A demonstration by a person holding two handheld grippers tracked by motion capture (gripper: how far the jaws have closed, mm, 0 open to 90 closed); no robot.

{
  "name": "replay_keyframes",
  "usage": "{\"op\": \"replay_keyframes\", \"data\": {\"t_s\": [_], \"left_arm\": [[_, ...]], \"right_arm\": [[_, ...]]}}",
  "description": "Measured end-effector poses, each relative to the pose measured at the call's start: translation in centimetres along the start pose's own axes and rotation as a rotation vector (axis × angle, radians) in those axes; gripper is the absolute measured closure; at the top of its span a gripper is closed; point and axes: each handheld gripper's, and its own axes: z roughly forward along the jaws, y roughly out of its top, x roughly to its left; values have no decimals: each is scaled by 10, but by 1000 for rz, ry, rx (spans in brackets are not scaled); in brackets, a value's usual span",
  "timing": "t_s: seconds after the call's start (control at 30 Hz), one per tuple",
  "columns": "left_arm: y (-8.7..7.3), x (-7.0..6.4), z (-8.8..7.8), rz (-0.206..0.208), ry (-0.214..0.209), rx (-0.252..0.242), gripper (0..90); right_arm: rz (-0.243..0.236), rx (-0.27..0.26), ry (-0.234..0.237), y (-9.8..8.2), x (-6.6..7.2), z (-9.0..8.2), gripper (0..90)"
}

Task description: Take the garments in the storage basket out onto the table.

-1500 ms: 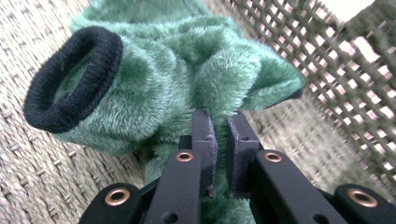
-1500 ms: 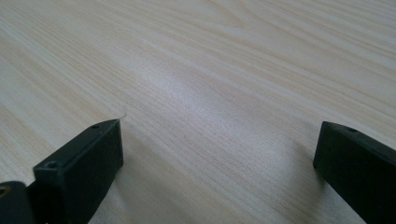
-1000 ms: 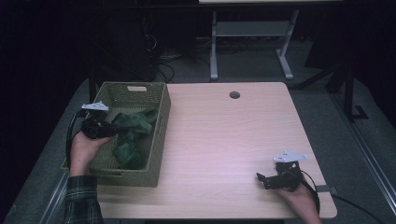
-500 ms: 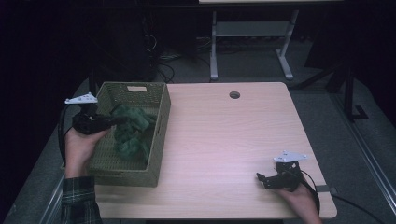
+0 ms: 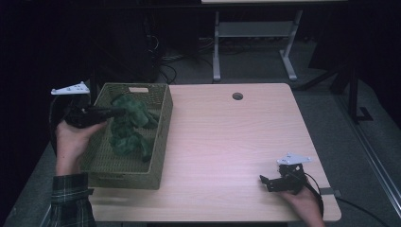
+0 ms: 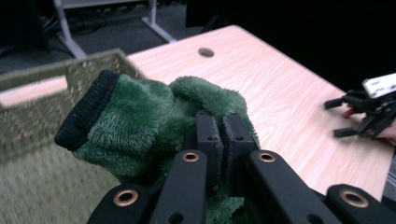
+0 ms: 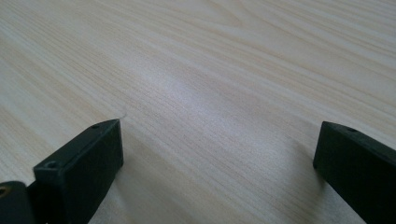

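Pale wood table point(image 5: 227, 142); grey floor point(image 5: 255, 61); dark room.

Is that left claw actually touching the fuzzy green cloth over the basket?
Touching. The left gripper view shows the left gripper with its jaws pinched shut on the green cloth, the plush bunched around them.

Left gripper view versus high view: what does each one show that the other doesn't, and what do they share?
Left gripper view alone: a black ribbed cuff on the green fleece garment, and the left gripper shut on its pile.

High view alone: the person's plaid sleeve, the far metal stand, and the garment hanging down into the basket.

Both: the garment, the woven basket, the wooden table with its cable hole, and the right gripper resting open.
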Motion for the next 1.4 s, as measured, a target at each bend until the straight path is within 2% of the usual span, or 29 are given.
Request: {"op": "replay_keyframes", "data": {"t_s": [0.07,0.4,0.47,0.67,0.73,0.8,0.9,1.13,1.23,1.37,1.4], "left_arm": [[11,-3,-2,7,-20,-16,874],[42,-24,-3,61,-49,-48,875],[52,-32,2,75,-64,-47,875],[65,-45,14,89,-88,-44,875],[71,-54,24,98,-103,-47,875],[72,-57,26,102,-108,-45,875],[76,-69,42,109,-129,-45,875],[76,-88,64,114,-165,-42,875],[72,-99,80,122,-190,-39,875],[68,-106,91,128,-207,-32,875],[64,-111,101,129,-219,-27,875]], "right_arm": [[0,0,0,0,0,0,13],[-3,1,-1,0,0,0,13],[-4,1,-1,0,0,0,13],[-3,1,0,0,0,0,13],[-4,1,-1,0,0,0,13],[-3,1,0,0,0,0,13],[-7,0,0,0,-1,0,13],[-4,1,0,0,0,0,13],[-4,1,0,0,0,0,13],[-3,1,0,0,0,0,13],[-3,1,0,0,0,0,13]]}}
